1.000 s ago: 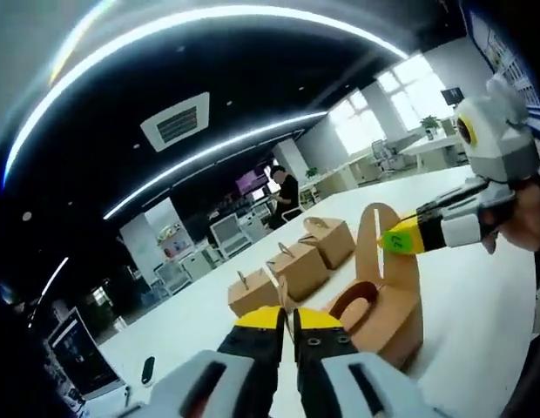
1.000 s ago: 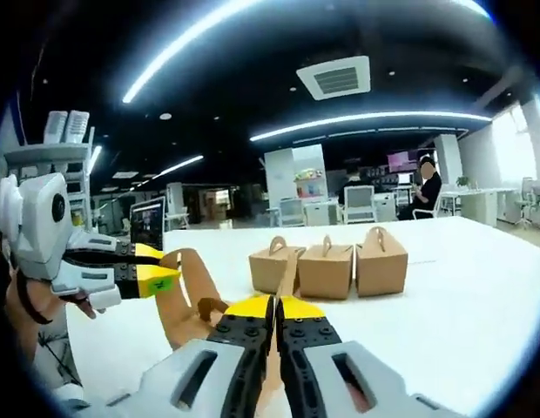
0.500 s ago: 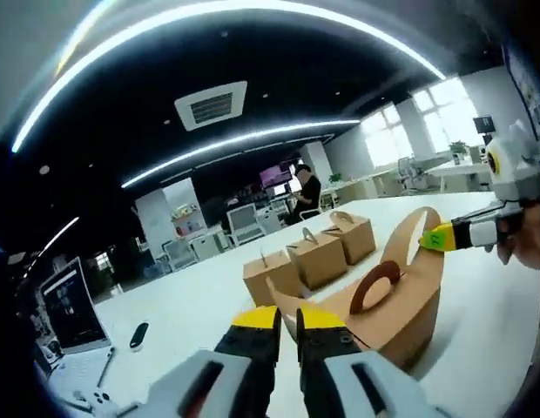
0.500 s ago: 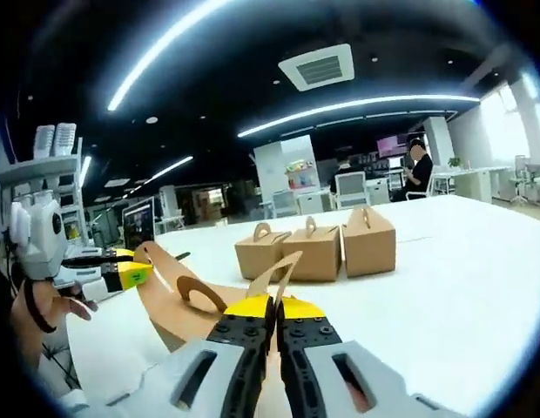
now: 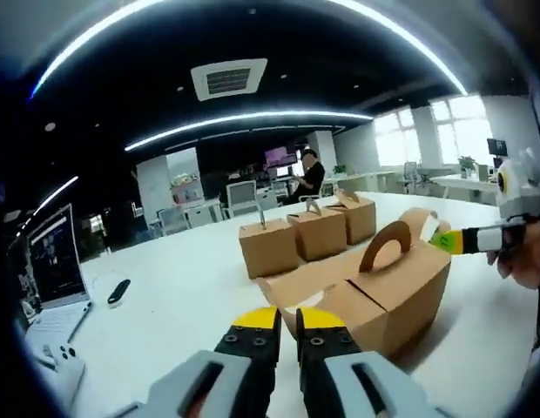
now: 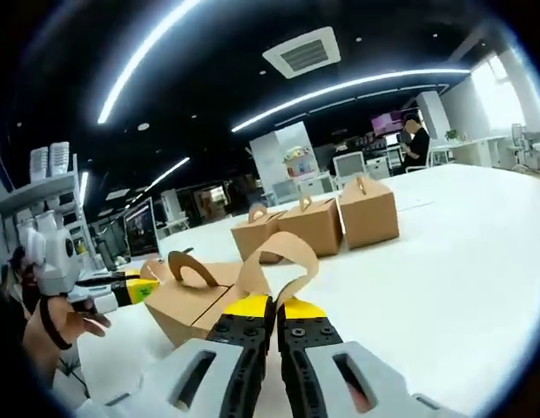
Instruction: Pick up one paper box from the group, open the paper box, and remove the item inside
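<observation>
Paper box (image 5: 388, 292) of brown card lies on the white table (image 5: 165, 305), held between two hand-held grippers that pull its handle flaps apart. In the left gripper view, the left gripper (image 5: 286, 320) has its yellow-tipped jaws pressed nearly together on one flap (image 5: 292, 292) at the near end of the box. The right gripper (image 5: 453, 241) comes in from the right, held by a hand (image 5: 523, 261), and pinches the arched handle flap (image 5: 392, 244) at the far end.

In the right gripper view, the right gripper (image 6: 270, 309) has its jaws closed on the curled handle strip (image 6: 274, 261); the left gripper (image 6: 135, 290) pinches the other handle (image 6: 192, 266) from the left side. The box top looks partly spread; whatever is inside cannot be seen.

Three more closed boxes (image 5: 309, 231) stand in a row behind, well apart from the held one. A laptop (image 5: 52, 270) and a small dark object (image 5: 118, 291) sit on the table's left side.

Risks, as a judgement: both grips are on thin card, so pulling too hard or unevenly could tear a handle flap or slip off it. Because only the flaps are held, the box body may drag or tip on the table, spilling the hidden item. Pulling along the wrong line could crush the locking tabs instead of freeing them.
</observation>
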Action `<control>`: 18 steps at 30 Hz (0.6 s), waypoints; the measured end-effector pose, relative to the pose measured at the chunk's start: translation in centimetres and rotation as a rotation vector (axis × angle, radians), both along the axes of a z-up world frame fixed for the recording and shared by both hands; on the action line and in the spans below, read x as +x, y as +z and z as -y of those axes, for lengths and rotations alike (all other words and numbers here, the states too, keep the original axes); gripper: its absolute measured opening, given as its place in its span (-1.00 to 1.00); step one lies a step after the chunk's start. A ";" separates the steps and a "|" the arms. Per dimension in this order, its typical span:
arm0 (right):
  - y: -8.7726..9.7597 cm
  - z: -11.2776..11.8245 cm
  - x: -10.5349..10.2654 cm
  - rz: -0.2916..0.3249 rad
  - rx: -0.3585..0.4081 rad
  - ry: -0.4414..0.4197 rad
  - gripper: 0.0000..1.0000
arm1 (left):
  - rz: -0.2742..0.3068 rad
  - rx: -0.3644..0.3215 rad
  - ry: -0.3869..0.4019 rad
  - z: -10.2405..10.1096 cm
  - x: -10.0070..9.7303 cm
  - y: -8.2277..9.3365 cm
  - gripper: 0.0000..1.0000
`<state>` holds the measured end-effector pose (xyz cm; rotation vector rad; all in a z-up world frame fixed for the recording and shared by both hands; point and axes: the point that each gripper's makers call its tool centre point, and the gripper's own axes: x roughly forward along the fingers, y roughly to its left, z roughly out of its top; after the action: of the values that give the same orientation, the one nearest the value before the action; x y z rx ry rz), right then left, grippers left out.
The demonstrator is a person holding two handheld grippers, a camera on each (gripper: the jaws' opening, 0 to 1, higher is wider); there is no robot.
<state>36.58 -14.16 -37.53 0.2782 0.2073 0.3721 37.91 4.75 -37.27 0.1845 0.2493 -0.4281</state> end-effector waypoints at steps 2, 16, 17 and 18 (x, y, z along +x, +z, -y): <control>-0.3 -0.1 0.0 -0.005 0.032 0.002 -0.91 | -0.015 -0.028 -0.001 0.1 0.1 -0.5 -0.80; -1.2 -0.9 0.1 -0.038 0.166 0.009 -0.93 | -0.069 -0.074 -0.026 1.9 -0.3 -2.4 -0.82; -1.2 -1.0 0.1 -0.038 0.172 0.009 -0.93 | -0.071 -0.074 -0.029 2.0 -0.4 -2.5 -0.82; -1.3 -1.0 0.1 -0.040 0.182 0.009 -0.93 | -0.071 -0.074 -0.030 2.1 -0.4 -2.6 -0.82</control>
<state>36.68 -13.20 -38.82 0.4645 0.2142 0.3949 37.51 2.69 -39.83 0.1009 0.2999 -0.4729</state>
